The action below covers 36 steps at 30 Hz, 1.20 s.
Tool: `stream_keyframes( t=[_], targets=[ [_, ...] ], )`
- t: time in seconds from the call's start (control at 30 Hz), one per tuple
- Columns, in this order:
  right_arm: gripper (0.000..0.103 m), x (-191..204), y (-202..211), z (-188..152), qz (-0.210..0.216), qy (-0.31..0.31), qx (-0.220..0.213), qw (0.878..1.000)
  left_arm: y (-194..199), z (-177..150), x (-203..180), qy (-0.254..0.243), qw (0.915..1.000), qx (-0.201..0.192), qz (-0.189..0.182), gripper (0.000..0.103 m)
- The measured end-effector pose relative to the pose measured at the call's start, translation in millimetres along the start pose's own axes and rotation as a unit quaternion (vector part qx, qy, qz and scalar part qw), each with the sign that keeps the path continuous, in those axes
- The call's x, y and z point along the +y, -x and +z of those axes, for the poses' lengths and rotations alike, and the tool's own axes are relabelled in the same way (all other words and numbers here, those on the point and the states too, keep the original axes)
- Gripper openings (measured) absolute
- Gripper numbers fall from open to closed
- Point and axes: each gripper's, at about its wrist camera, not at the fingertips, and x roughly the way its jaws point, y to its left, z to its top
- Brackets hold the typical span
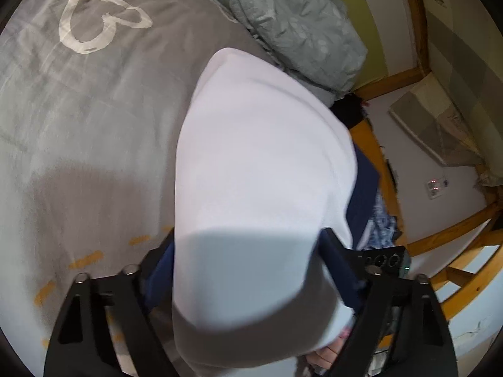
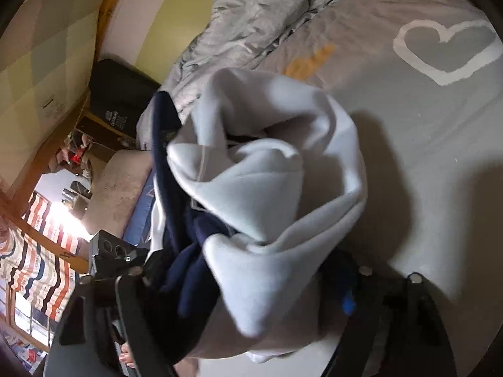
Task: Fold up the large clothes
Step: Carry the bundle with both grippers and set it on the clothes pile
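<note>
A large white and navy garment (image 1: 261, 169) hangs lifted above the grey bed sheet (image 1: 94, 119). My left gripper (image 1: 248, 286) is shut on the garment, whose white cloth drapes over and hides the fingertips. In the right wrist view the same garment (image 2: 267, 188) bunches in loose white folds with navy cloth at the left. My right gripper (image 2: 251, 286) is shut on it; its fingertips are buried in the cloth.
A crumpled grey-green duvet (image 1: 298, 25) lies at the head of the bed. A white heart print (image 2: 446, 50) marks the sheet. A wooden bed frame (image 1: 465, 270) and the floor lie to one side. Black bags (image 2: 119, 94) stand by the wall.
</note>
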Motion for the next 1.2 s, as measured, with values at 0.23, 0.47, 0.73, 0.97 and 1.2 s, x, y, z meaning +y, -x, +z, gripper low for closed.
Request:
stream_keyframes(
  t=[0.23, 0.47, 0.73, 0.97, 1.2],
  targets=[
    [0.062, 39.9, 46.6, 10.9, -0.010, 0.064, -0.035, 0.997, 10.0, -4.5, -39.7, -0.032, 0.9978, -0.007, -0.058, 0.077],
    [0.062, 63.6, 145.4, 41.6, -0.021, 0.088, -0.107, 0.990, -2.2, 0.0, -152.2, -0.119, 0.9875, -0.008, -0.103, 0.077],
    [0.062, 43.1, 301.3, 109.0, -0.082, 0.060, -0.217, 0.971, -105.3, 17.7, -331.2, -0.217, 0.9607, 0.031, -0.170, 0.077],
    [0.062, -19.0, 401.7, 150.5, -0.172, -0.004, -0.311, 0.935, -251.9, 17.3, -436.0, -0.248, 0.9393, 0.127, -0.201, 0.077],
    [0.068, -171.6, 366.5, 159.8, -0.272, -0.115, -0.313, 0.903, -425.2, 6.3, -383.1, -0.221, 0.9506, 0.204, -0.078, 0.086]
  ],
)
